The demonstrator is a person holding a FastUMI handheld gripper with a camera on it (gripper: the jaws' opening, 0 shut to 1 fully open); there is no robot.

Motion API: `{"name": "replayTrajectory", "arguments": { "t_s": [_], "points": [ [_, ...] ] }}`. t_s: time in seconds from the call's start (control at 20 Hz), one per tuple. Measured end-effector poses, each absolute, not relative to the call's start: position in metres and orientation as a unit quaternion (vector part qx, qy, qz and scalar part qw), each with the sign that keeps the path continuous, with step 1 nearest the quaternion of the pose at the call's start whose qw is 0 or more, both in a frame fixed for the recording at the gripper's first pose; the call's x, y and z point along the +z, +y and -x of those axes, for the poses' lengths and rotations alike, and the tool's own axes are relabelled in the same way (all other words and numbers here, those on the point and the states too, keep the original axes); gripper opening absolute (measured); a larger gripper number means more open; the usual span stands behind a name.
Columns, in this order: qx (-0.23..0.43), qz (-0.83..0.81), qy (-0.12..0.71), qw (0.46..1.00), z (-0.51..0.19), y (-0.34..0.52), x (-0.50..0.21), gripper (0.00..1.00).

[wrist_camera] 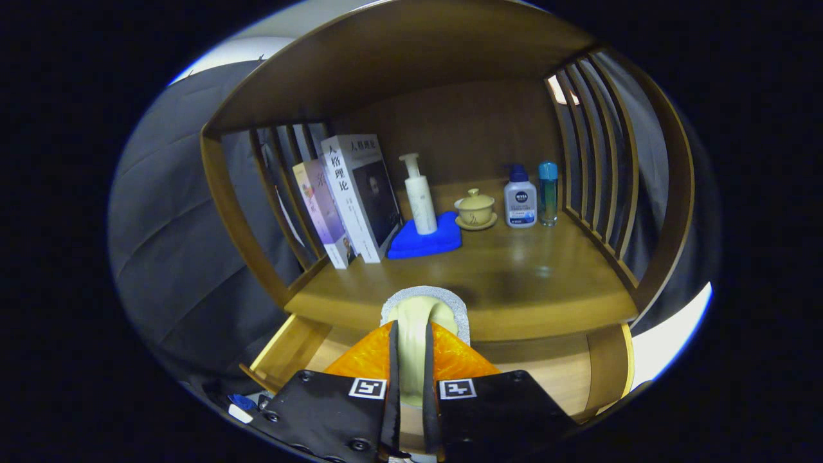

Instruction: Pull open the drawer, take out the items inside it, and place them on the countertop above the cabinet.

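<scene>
Above the open drawer (302, 350), your tongs (410, 360) pinch the pale item (418, 321) at the desk's (533, 270) near edge; carry it farther in, lower gently, then release.

Camera mount: rides on the gripper (409, 360), looking forward along its two fingers.
Facing: toward the wooden cabinet's countertop (514, 270) and back panel, slightly downward.
Height: just above the open drawer (289, 347), about level with the countertop's front edge.
Nearness: close; the fingers, closed on a pale object (421, 315), rise at the lower middle.
Far field: books (353, 199) and bottles stand beyond the fingers.
Lens: fisheye, bowing the slatted sides.
</scene>
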State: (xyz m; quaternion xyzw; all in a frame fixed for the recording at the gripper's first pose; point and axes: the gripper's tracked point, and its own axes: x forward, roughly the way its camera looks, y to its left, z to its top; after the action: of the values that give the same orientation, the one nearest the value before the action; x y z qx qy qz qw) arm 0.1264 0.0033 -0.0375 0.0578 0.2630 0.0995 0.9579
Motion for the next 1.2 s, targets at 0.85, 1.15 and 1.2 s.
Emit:
{"name": "replayTrajectory", "arguments": {
  "t_s": [0.85, 1.15, 1.2],
  "points": [
    [0.027, -0.076, 0.279, 0.957, -0.239, 0.017, -0.06, 0.21],
    [0.027, -0.023, 0.24, 0.97, -0.236, 0.011, -0.053, 0.72],
    [0.027, -0.009, 0.224, 0.974, -0.228, 0.009, -0.044, 0.86]
  ]
}}
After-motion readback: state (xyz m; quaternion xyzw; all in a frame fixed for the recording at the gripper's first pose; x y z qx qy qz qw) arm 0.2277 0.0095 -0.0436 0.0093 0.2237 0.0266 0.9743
